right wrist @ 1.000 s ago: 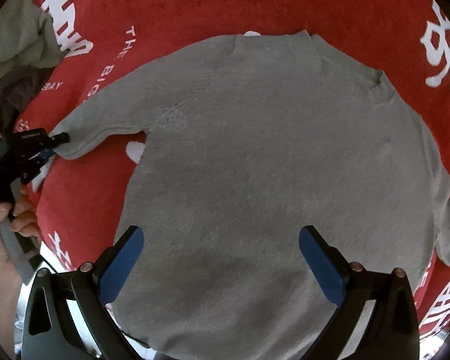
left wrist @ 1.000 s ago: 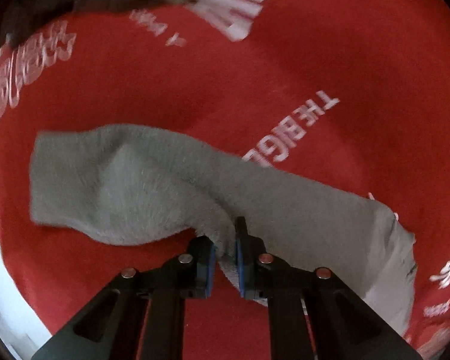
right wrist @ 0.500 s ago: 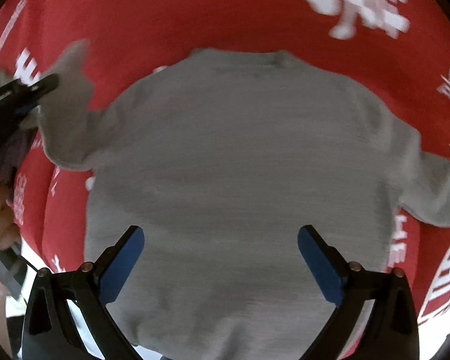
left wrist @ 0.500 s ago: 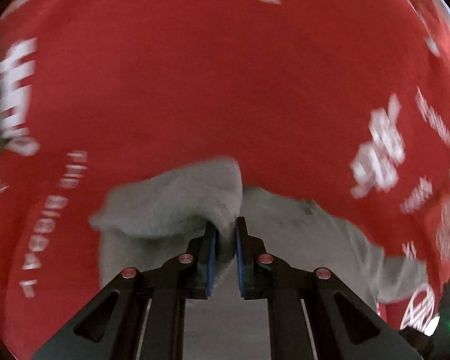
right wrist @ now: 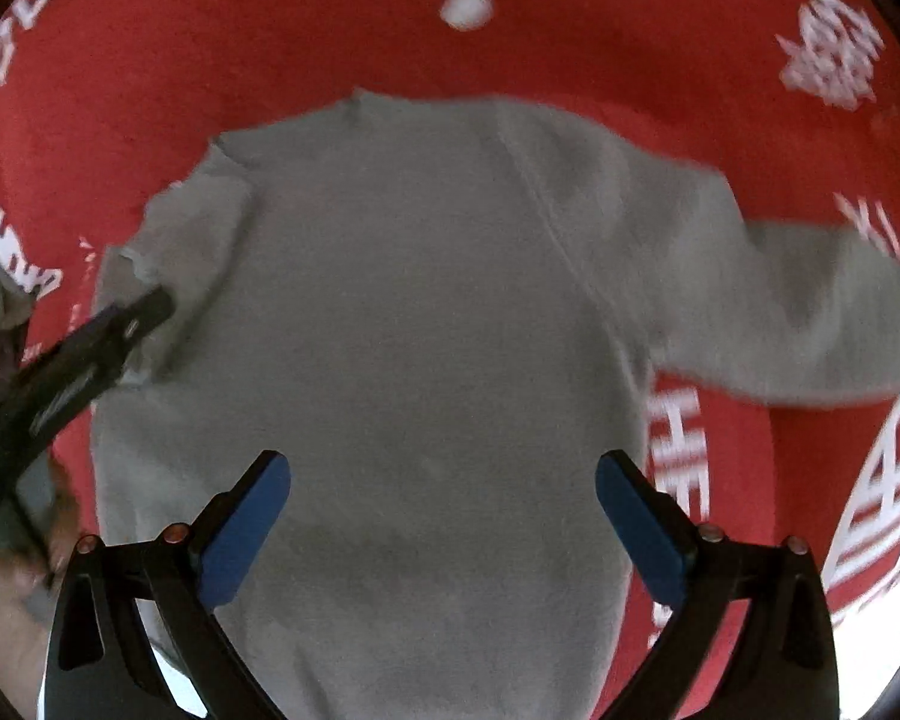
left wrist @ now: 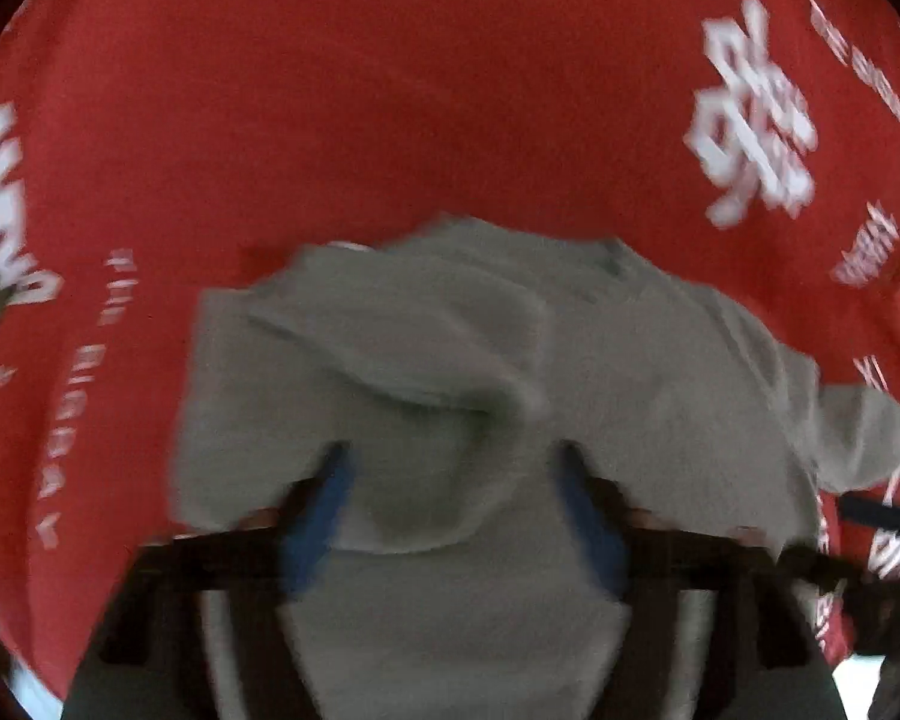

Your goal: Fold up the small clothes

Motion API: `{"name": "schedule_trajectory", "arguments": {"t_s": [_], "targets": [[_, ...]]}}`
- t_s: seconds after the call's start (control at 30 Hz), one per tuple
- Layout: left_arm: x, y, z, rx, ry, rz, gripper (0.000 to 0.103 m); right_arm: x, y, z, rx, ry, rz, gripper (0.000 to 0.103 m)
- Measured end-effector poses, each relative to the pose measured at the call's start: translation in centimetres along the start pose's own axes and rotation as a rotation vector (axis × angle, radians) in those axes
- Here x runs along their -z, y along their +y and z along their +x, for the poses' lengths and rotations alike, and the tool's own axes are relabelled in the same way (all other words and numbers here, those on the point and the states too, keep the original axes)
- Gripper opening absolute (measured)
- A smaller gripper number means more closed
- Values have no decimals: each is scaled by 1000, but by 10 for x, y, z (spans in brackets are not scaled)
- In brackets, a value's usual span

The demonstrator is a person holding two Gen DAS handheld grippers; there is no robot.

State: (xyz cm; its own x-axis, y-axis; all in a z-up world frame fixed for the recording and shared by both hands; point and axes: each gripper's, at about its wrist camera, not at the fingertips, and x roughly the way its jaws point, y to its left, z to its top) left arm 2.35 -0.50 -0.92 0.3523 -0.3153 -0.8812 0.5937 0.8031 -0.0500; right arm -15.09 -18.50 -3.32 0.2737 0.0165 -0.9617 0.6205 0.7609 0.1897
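Left wrist view shows one sleeve (left wrist: 390, 342) folded onto the grey sweater (right wrist: 402, 330), the left gripper (left wrist: 450, 498) just opened and empty, the right gripper (right wrist: 444, 516) spread wide, the other sleeve (right wrist: 810, 318) still out.

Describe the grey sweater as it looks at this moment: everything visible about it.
The sweater is a small grey long-sleeved top, soft and fleecy-looking, with a round ribbed neck. It lies flat on the red cloth, neck away from the camera. One sleeve is folded in over the body; the other stretches out onto the cloth. The left hand-held gripper stands open around the folded sleeve, not pinching it.
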Motion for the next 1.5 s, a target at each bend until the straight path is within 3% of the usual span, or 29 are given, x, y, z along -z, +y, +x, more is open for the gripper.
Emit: {"name": "schedule_trajectory", "arguments": {"t_s": [0.07, 0.17, 0.3, 0.43, 0.47, 0.53, 0.57, 0.6, 0.67, 0.73, 0.83, 0.87, 0.93, 0.97, 1.0, 1.1, 1.23, 1.27, 1.3, 1.33, 1.37, 1.4, 1.43, 1.5], "targets": [[-2, 26, -9, -85, -38, -45, 92, -20, 26, -5, -26, -48, -82, 102], [-8, 74, 7, -187, 21, -131, 92, -51, 79, -2, -72, -105, -244, 102], [-3, 115, 46, -225, 118, -240, 92, -85, 169, 34, -79, -129, -460, 102], [9, 127, 66, -207, 168, -299, 92, -95, 225, 84, -32, -72, -582, 100], [11, 129, 66, -202, 163, -306, 92, -94, 234, 96, 21, -56, -618, 94], [11, 123, 67, -213, 163, -288, 92, -92, 244, 122, 126, -3, -678, 55], [8, 123, 70, -221, 163, -280, 92, -93, 243, 129, 114, 27, -683, 41], [7, 121, 71, -227, 165, -272, 92, -98, 238, 122, 73, -3, -643, 15], [4, 120, 71, -231, 168, -265, 92, -111, 217, 95, 17, -82, -528, 14], [4, 121, 72, -230, 172, -261, 92, -121, 181, 64, -108, -154, -374, 14], [4, 125, 76, -235, 179, -243, 92, -113, 111, 35, -147, -225, -155, 14], [2, 125, 77, -237, 186, -235, 92, -108, 90, 35, -165, -217, -85, 17], [-6, 126, 76, -211, 203, -226, 92, -93, 37, 46, -239, -143, 97, 32], [-12, 126, 74, -181, 198, -226, 92, -84, 18, 53, -250, -100, 165, 56], [-18, 125, 74, -163, 192, -221, 92, -77, 1, 63, -255, -60, 226, 70], [-39, 122, 82, -135, 190, -171, 92, -51, -29, 67, -328, -36, 316, 71], [-58, 115, 113, -105, 256, -142, 91, -52, -54, 70, -383, -32, 465, 71], [-60, 114, 118, -104, 271, -141, 86, -52, -57, 73, -399, -32, 498, 71], [-61, 113, 122, -79, 282, -147, 62, -55, -59, 75, -409, -30, 526, 65], [-62, 112, 124, -46, 289, -154, 45, -56, -59, 77, -406, -27, 528, 58], [-64, 109, 122, -39, 283, -154, 43, -61, -55, 78, -405, -22, 518, 30], [-65, 106, 120, -58, 270, -134, 25, -69, -49, 80, -403, -6, 487, 8], [-66, 103, 118, -75, 262, -115, 14, -77, -47, 76, -388, 5, 454, 8], [-66, 103, 112, -106, 230, -102, 14, -93, -28, 69, -369, -20, 347, 8]]}}
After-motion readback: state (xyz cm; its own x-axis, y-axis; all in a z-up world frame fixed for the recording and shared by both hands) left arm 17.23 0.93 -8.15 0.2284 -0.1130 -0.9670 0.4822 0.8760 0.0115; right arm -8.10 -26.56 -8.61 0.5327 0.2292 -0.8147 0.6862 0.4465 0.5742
